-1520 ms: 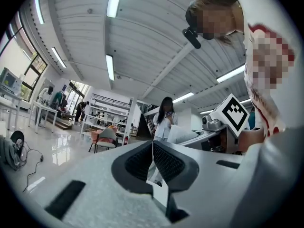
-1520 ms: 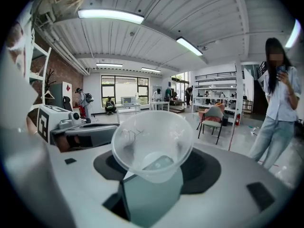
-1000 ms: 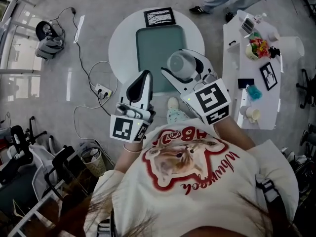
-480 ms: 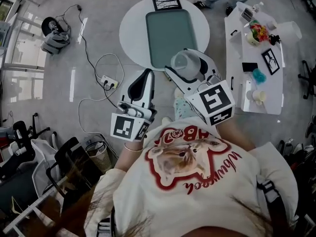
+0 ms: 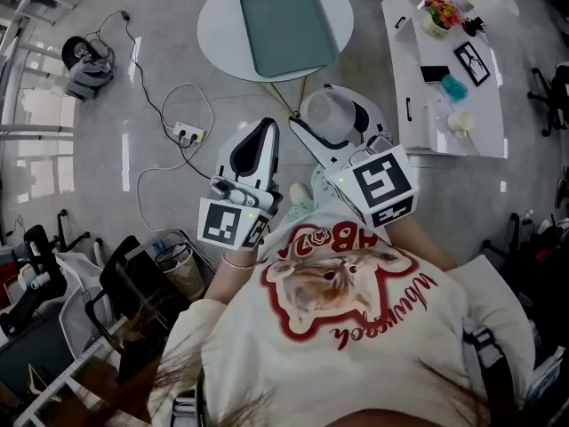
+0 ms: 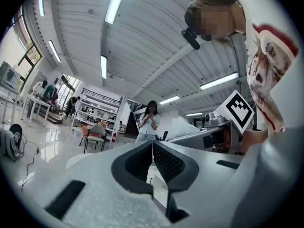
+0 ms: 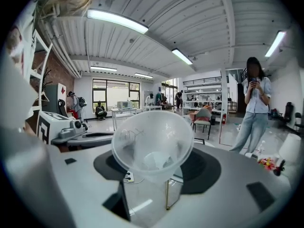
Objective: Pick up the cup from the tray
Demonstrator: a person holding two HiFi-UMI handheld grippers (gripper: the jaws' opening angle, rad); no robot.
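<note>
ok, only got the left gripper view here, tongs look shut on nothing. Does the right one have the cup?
Observer: Yes. The right gripper is shut on the cup, its mouth facing that camera.
Operator: Tray?
Observer: Head view: the tray is bare, on the round table.
Operator: Cup over it?
Observer: No, it is past the table's near edge, over the floor.

Cup (image 7: pixel 152 144): translucent frosted plastic, smooth.
Tray (image 5: pixel 286 27): matt grey-green, smooth.
Round table (image 5: pixel 222 20): white, smooth.
Floor (image 5: pixel 89 185): polished, glossy.
Left gripper (image 6: pixel 152 151): matt white plastic shell, black ribbed pads (image 6: pixel 168 163).
T-shirt (image 5: pixel 338 327): cloth.
</note>
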